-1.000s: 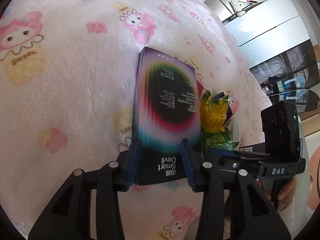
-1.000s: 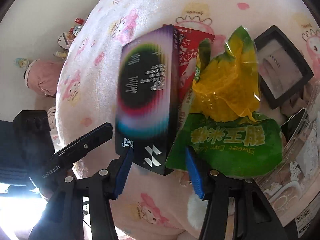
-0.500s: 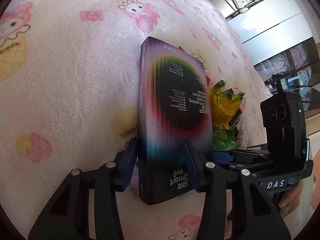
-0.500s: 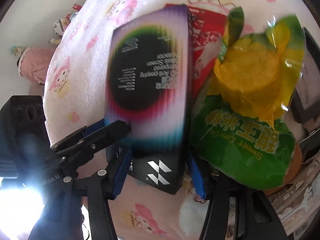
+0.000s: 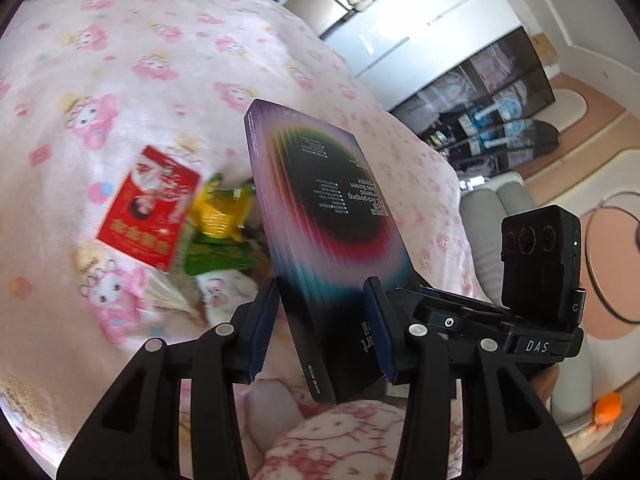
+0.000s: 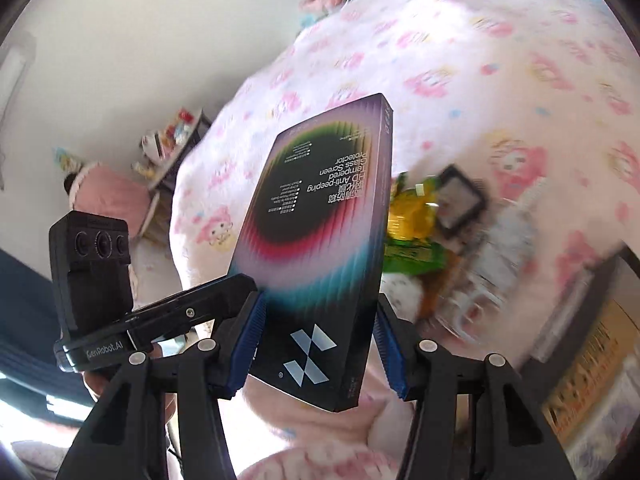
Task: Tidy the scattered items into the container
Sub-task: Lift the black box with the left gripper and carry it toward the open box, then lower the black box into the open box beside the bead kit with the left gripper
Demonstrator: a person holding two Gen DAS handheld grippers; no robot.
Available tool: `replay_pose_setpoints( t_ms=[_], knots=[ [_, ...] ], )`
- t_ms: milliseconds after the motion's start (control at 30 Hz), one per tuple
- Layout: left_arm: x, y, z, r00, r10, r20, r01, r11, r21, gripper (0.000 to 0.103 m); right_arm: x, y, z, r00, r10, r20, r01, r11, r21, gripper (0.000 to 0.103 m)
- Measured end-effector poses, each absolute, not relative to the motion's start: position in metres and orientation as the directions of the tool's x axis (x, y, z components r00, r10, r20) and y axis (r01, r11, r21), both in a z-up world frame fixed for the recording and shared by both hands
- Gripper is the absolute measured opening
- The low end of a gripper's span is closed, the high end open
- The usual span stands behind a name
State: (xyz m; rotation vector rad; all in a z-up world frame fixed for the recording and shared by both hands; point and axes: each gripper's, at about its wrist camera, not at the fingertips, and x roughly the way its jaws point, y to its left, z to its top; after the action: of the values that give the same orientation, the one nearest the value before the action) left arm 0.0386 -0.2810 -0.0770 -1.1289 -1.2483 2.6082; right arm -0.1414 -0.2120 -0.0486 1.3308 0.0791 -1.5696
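Note:
A flat dark screen-protector box (image 5: 332, 220) with a rainbow ring is held up in the air above the pink blanket. My left gripper (image 5: 320, 320) is shut on its lower part, blue pads on both faces. My right gripper (image 6: 320, 332) clamps the same box (image 6: 320, 220) across its width, its jaws closing onto the edges. Below lie a red packet (image 5: 148, 216) and a yellow-green snack bag (image 5: 220, 232), the bag (image 6: 412, 232) beside a black-framed item (image 6: 460, 204). A blurred clear container (image 6: 492, 276) sits to their right.
The pink cartoon-print blanket (image 5: 120, 80) covers the bed under everything. Past the bed stand white cabinets and a dark glass shelf unit (image 5: 480, 92). A pink plush (image 6: 108, 196) and a cluttered small stand (image 6: 172, 148) are by the wall.
Both grippers have risen with the box, which has left the blanket. The red packet and snack bag now lie far below instead of right beside the box.

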Motion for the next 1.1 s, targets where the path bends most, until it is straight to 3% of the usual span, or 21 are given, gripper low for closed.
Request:
replay_pose_setpoints(
  t_ms=[267, 533, 800, 1100],
  knots=[
    [-0.037, -0.129, -0.044, -0.577, 0.547, -0.607, 0.074, -0.705, -0.706, 0.044, -0.137, -0.034, -0.006, -0.088, -0.639, -0.764, 0.601, -0.646, 0.471, 0.050],
    [-0.092, 0.005, -0.069, -0.366, 0.621, -0.693, -0.022, -0.750, -0.661, 0.044, -0.153, 0.126, -0.037, -0.183, -0.590, -0.787, 0.424, -0.769, 0.478, 0.050],
    [-0.089, 0.027, -0.113, -0.308, 0.604, -0.735, 0.011, -0.770, -0.638, 0.046, -0.151, 0.152, -0.101, -0.133, -0.596, -0.792, 0.326, -0.781, 0.533, 0.050],
    [-0.093, 0.016, -0.139, -0.325, 0.517, -0.792, 0.126, -0.806, -0.578, 0.046, -0.161, 0.127, -0.116, -0.123, -0.597, -0.793, 0.340, -0.776, 0.531, 0.052]
  ],
)
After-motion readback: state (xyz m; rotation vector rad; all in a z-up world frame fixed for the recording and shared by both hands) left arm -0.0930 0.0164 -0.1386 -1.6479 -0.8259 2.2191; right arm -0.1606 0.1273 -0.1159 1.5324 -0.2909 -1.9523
